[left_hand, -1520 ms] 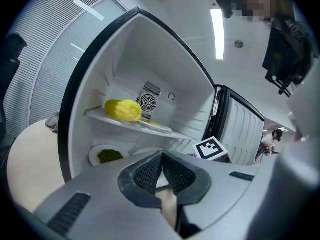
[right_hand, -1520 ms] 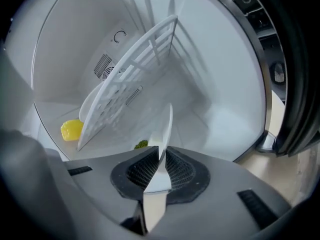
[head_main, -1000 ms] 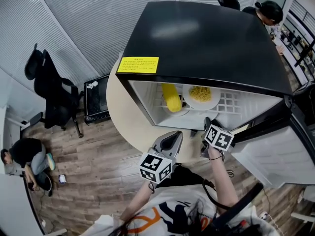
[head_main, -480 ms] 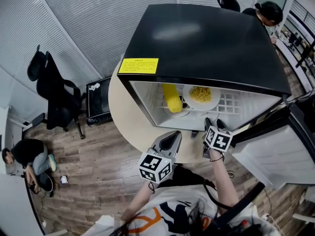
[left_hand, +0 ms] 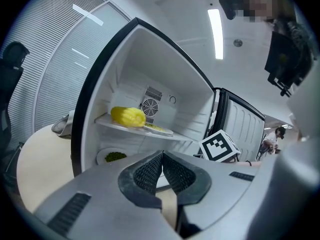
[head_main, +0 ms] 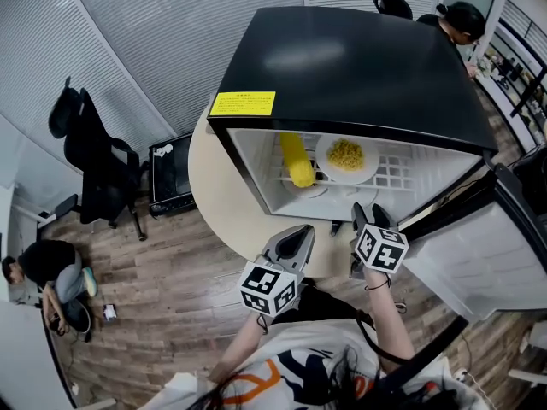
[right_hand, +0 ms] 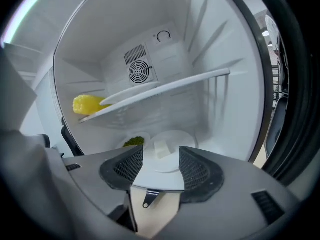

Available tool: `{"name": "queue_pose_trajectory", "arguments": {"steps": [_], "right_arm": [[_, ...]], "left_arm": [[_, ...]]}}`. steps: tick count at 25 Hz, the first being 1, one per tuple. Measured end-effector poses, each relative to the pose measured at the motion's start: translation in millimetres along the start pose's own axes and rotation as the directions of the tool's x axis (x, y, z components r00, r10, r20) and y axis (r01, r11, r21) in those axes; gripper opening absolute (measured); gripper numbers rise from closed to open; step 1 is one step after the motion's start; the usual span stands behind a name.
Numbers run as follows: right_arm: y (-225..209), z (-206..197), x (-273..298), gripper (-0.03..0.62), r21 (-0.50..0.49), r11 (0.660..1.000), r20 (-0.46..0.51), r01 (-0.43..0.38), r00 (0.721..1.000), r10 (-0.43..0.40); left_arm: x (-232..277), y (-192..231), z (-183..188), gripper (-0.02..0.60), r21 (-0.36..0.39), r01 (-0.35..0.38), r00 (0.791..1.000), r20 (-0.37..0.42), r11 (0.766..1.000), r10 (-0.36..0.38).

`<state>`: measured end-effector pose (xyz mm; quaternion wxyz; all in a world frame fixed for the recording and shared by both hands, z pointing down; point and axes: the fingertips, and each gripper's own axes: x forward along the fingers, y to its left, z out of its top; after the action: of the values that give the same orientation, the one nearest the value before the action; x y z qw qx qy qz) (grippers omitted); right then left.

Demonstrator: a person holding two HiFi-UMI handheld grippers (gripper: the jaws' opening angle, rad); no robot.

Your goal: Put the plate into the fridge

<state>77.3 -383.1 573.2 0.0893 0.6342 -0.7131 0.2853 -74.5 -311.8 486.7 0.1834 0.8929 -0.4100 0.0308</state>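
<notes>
R tongs [right_hand: 161, 150] are hanging wide, jaws just been opening, w/ plate [right_hand: 181, 140] lying loose between them inside fridge [right_hand: 150, 29]; L tongs [left_hand: 162, 156] are sitting shut, empty.

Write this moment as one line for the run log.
right claw: just opened, plate rim between, ungripped | left claw: shut, empty | plate: on fridge floor

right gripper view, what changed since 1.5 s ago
The right gripper let go of the plate: its jaws, clamped on the rim before, have just been opening and stand apart, the plate lying flat on the fridge floor, near rim between them. Left gripper stays shut; corn unmoved.
</notes>
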Motion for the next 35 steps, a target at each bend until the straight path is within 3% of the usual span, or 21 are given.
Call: {"name": "queue_pose_trajectory", "arguments": {"steps": [16,23,35], "right_arm": [[58,-4,-76,0.202,0.011,0.986,0.072,-0.166,0.984,0.164],[69,-19,-118,0.176,0.006,0.980,0.080,-0.199,0.977,0.198],[86,-51,-170,0.106,-0.026,0.972,0.056,-0.233,0.970,0.235]], "left_arm": [[-49,-30,-8,0.012,0.023,-0.013,1.000,0.029,1.000,0.012],[-77,-50,-17,0.012,0.038,-0.020,0.999,0.037,0.999,0.018],[-122,-74,-42,0.012,-0.005,-0.038,0.998,0.042,0.999,0.039]]}}
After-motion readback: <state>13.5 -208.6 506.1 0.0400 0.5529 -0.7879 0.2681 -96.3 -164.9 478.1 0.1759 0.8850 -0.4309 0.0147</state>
